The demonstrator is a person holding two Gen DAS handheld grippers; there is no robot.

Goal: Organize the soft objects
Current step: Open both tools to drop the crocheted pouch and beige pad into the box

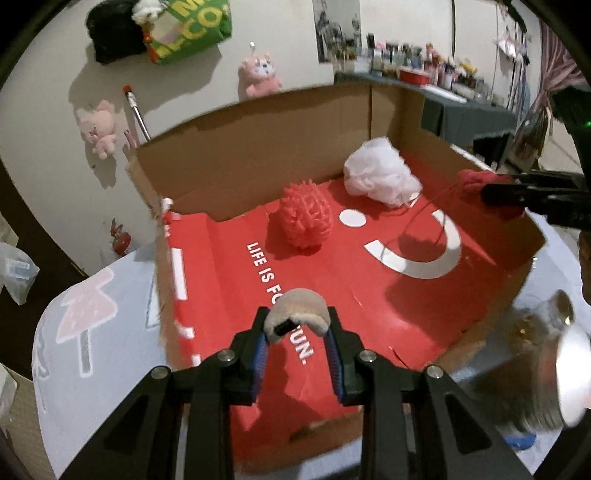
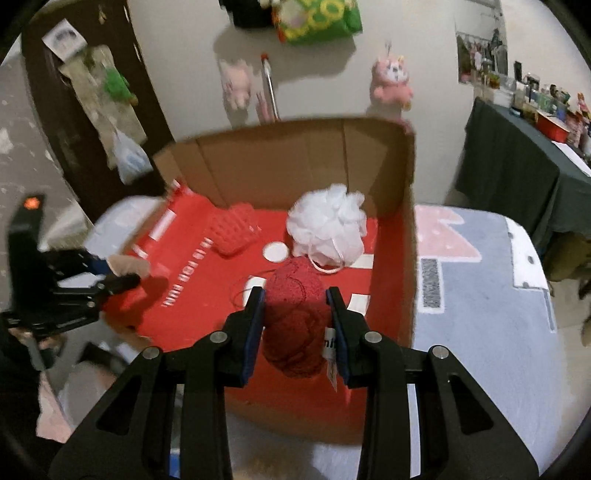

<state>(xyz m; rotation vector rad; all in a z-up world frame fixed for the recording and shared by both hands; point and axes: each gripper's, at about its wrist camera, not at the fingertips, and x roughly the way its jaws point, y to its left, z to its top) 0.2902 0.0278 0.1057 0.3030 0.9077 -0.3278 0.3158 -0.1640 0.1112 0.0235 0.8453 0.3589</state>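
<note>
Your left gripper is clamped on a small beige plush pad, bowed into an arch between the blue-lined fingers and held above the near edge of the open cardboard box with a red printed floor. Your right gripper is closed on a dark red ball of yarn, its paper label pressed against the right finger and a loose strand trailing below. Both soft items hang over the box interior, a position that suggests each is about to be set down inside.

Already lying on the box floor are a coral-red spiky rubber ball, near the back wall toward the left corner, and a white mesh bath pouf, near the back right corner; the two sit apart. The front of the floor is bare, which leaves room for both held items.

The box rests on a tabletop covered with a pale grey-blue cloth bearing pink tree shapes. Behind it, pink plush toys and a green printed bag hang on a cream wall; a dark-draped side table crowded with bottles stands to the right.
</note>
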